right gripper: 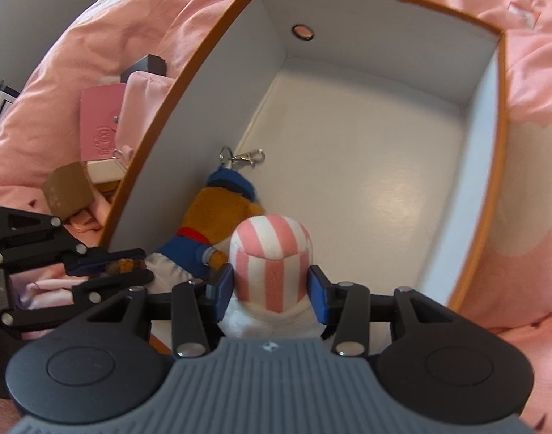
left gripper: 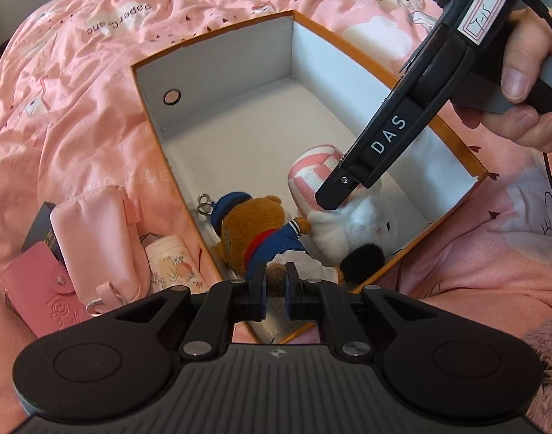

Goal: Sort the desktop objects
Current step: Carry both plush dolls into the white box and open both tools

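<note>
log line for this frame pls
left gripper: shut on bear plush | right gripper: shut on striped plush | both inside box

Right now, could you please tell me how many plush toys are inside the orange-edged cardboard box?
2: a brown plush bear in blue, pinched by the left gripper; a white plush toy with pink-striped hat, clamped by the right gripper.

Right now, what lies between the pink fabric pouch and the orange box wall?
A pale floral-printed case lies between pink fabric pouch and orange box wall, in the left wrist view.
</note>
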Motion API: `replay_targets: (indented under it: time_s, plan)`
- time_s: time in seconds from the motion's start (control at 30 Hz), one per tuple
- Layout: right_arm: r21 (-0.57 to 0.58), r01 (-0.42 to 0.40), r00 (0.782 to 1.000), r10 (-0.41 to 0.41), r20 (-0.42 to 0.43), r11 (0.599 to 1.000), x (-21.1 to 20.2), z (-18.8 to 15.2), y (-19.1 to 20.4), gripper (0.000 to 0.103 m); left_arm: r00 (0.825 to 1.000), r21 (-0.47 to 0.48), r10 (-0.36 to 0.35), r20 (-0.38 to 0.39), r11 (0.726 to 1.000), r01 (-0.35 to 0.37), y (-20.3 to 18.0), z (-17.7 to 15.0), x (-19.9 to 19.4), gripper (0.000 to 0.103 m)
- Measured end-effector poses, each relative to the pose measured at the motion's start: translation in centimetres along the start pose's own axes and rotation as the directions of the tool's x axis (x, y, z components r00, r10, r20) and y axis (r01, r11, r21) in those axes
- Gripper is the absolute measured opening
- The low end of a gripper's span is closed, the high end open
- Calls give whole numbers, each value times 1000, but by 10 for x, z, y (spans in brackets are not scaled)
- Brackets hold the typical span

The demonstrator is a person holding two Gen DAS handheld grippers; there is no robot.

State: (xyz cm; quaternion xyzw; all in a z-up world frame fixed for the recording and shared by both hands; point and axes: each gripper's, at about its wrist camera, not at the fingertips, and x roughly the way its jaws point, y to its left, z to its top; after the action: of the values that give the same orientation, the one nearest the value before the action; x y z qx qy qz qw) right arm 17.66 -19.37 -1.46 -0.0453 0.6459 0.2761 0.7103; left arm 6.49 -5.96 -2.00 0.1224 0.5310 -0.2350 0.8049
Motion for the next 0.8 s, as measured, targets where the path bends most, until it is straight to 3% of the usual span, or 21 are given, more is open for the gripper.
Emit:
replay_targets:
  time_s: [0.3,0.47,0.67,0.8]
  plan:
    - [46,-7,999,9,-31,999,19,4,-7,53,998,-71,-61,2,996,61,7,-3,1,18]
    - [20,-9,1000,9,-17,1000,4,-6,-5,72,996,-85,-66,61,994,72,13,-1,-13,27]
    - [-56,19,1000,-19,-5,998,-14,-20,2,70,991,-147,-54,121,986,72,27,1,-26,27]
    - [-116,21,1000,-23,-20,993,-1,-26,5,67,989,-182,-47,141,981,72,36,0,-31,27]
